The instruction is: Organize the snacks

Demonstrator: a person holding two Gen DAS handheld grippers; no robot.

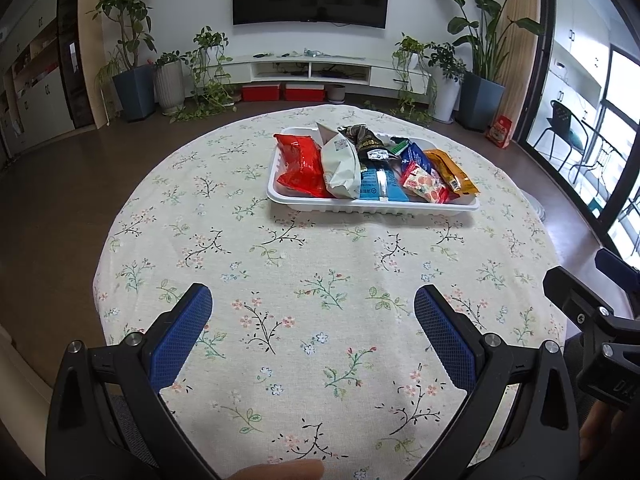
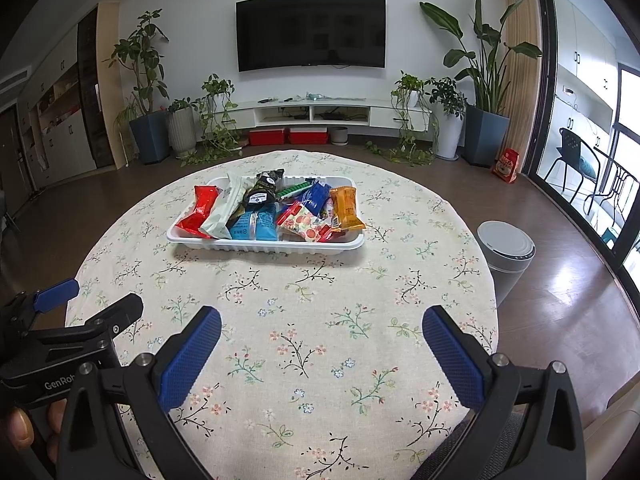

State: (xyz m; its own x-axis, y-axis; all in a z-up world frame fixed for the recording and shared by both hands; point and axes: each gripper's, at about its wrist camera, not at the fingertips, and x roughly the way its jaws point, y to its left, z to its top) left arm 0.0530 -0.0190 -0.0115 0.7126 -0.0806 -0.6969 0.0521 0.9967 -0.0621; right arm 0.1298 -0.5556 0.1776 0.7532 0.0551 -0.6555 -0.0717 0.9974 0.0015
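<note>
We see a white tray [image 2: 264, 245] of snack packets [image 2: 256, 222] at centre frame, long axis left-to-right. Our left gripper [image 1: 313, 306] and right gripper [image 2: 322, 326] hover low in frame, both wide apart, empty.

I see a round table under a matt woven tablecloth [image 2: 280, 312], cream with a printed flower pattern. On it stands a white plastic tray [image 2: 264, 245], smooth, with a ribbed wall. The snack packets in it are crinkled film: the red packet [image 2: 200, 210] and orange packet [image 2: 347, 208] shine glossy, the white packet [image 2: 222, 212] looks duller. My left gripper [image 1: 313, 320] and right gripper [image 2: 321, 340] have matt black plastic arms, bright metal screws, and blue pads [image 2: 188, 360] with a rough, gridded rubbery face. The brown floor [image 2: 568, 276] is polished and reflects window light.
</note>
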